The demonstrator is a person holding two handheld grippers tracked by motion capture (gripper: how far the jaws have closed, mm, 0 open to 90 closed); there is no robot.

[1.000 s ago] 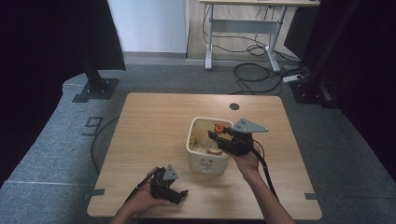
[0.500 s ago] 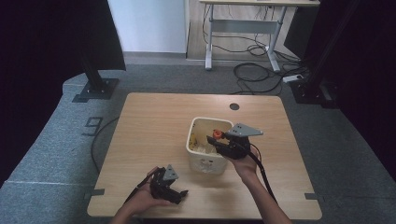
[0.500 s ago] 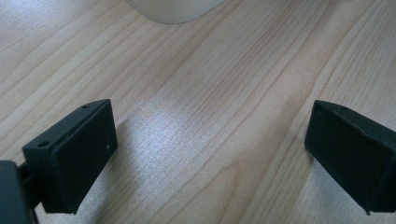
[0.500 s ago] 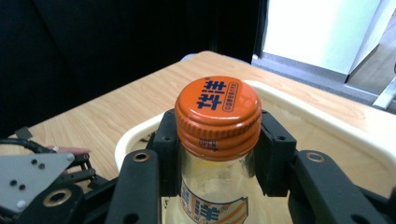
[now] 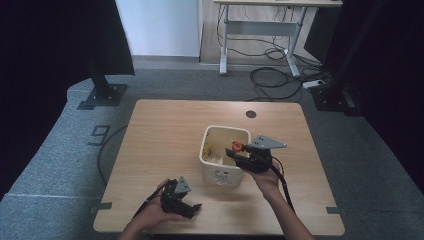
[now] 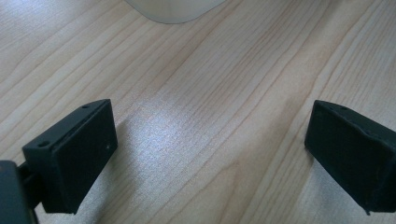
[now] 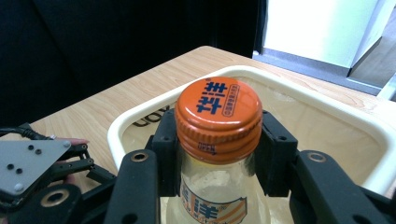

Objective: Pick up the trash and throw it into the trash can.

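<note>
A clear bottle with an orange cap (image 7: 218,116) and an orange label is clamped at its neck by my right gripper (image 7: 217,154). In the high view the right gripper (image 5: 239,152) holds the bottle cap (image 5: 237,146) over the right side of a cream plastic bin (image 5: 220,176) at the table's middle. My left gripper (image 5: 192,209) rests low on the wooden table (image 5: 160,130) near the front edge, left of the bin. Its jaws stand wide apart over bare wood in the left gripper view, fingers (image 6: 70,154) with nothing between them.
A few small items lie in the bin's left part (image 5: 212,150), too small to name. A round cable hole (image 5: 251,114) is at the table's back. Beyond the table stand a desk frame (image 5: 260,40), floor cables (image 5: 280,75) and two dark stand bases (image 5: 102,95).
My right gripper has moved left with the bottle, from the bin's right edge to above its inside. The left gripper has stayed put.
</note>
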